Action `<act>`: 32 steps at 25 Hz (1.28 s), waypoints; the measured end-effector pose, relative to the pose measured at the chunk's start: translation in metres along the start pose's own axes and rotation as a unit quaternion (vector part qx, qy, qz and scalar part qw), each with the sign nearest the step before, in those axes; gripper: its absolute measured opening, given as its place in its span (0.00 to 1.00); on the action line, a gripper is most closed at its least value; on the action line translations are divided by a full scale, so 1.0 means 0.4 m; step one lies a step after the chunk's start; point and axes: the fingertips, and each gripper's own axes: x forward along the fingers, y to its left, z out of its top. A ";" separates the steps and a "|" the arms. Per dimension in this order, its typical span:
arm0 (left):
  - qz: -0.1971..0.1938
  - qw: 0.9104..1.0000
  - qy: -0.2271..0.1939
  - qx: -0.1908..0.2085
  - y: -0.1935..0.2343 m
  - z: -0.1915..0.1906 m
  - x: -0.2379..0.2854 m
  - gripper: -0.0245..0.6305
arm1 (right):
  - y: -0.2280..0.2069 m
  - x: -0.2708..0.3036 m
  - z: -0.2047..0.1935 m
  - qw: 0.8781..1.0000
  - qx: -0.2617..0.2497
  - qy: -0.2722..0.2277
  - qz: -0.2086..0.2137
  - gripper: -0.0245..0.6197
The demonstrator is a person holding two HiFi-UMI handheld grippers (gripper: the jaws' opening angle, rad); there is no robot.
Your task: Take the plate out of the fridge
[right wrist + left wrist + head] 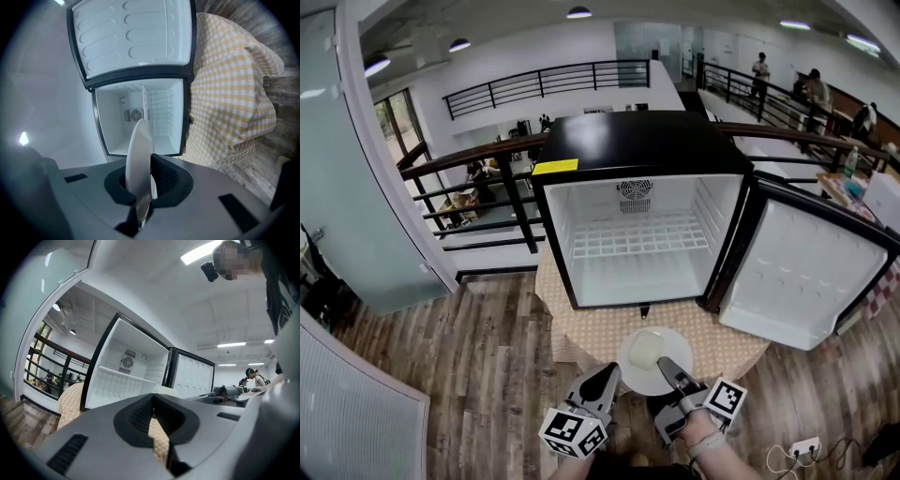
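The white plate (pixel 642 361) hangs just above the yellow checked tablecloth (pixel 591 333), in front of the black fridge (pixel 637 145). My right gripper (pixel 668 366) is shut on the plate's near rim. In the right gripper view the plate (pixel 138 150) stands edge-on between the pads. My left gripper (pixel 609 377) sits just left of the plate, shut with nothing in it, and in its own view the jaw tips (pixel 152 398) meet. The fridge stands open, its cavity and wire shelf (pixel 637 236) bare, and its door (pixel 806 272) is swung out to the right.
The small table stands on a wooden floor (pixel 469 347) beside a black railing (pixel 469 159). A glass partition (pixel 356 187) fills the left. A power strip (pixel 802 448) lies on the floor at lower right. People stand at the far back right (pixel 811 89).
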 end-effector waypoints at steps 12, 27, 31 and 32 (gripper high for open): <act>0.001 1.000 -0.011 0.009 -0.041 0.011 -0.008 0.05 | 0.021 -0.030 -0.005 1.000 -0.007 0.014 0.009 0.10; -0.016 1.000 -0.010 0.024 -0.076 0.025 0.012 0.05 | 0.043 -0.057 0.016 1.000 0.001 -0.003 0.023 0.10; -0.018 0.999 -0.006 0.026 -0.084 0.022 0.002 0.05 | 0.038 -0.070 0.008 1.000 0.004 -0.003 0.022 0.10; -0.018 0.999 -0.005 0.026 -0.084 0.020 -0.002 0.05 | 0.036 -0.071 0.006 1.000 0.004 -0.003 0.022 0.10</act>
